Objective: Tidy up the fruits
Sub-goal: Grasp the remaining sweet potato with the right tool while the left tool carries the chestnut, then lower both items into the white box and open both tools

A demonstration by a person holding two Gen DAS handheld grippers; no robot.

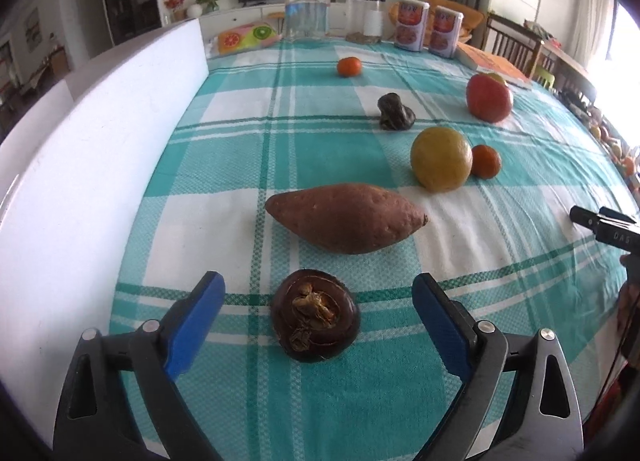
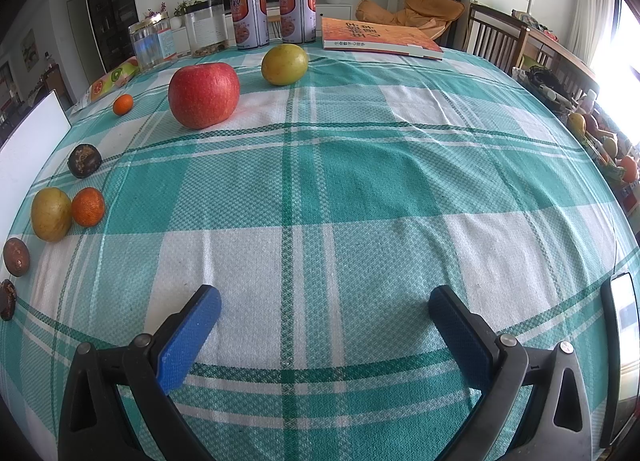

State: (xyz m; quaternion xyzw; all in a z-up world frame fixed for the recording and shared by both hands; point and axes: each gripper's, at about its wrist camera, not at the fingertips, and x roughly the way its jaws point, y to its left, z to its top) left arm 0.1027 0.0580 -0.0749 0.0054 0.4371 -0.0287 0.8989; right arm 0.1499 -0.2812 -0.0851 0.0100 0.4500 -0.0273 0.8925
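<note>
My left gripper is open, its blue fingers on either side of a dark brown water chestnut on the checked tablecloth, not touching it. Beyond lie a sweet potato, a yellow fruit touching a small tangerine, a second dark chestnut, a red apple and a far tangerine. My right gripper is open and empty over bare cloth. Its view shows the apple, another yellow fruit, and the other fruits at the left edge.
A white board stands along the table's left side. At the far edge are a glass jar, two cans and an orange book. A phone lies at the right. Chairs stand beyond the table.
</note>
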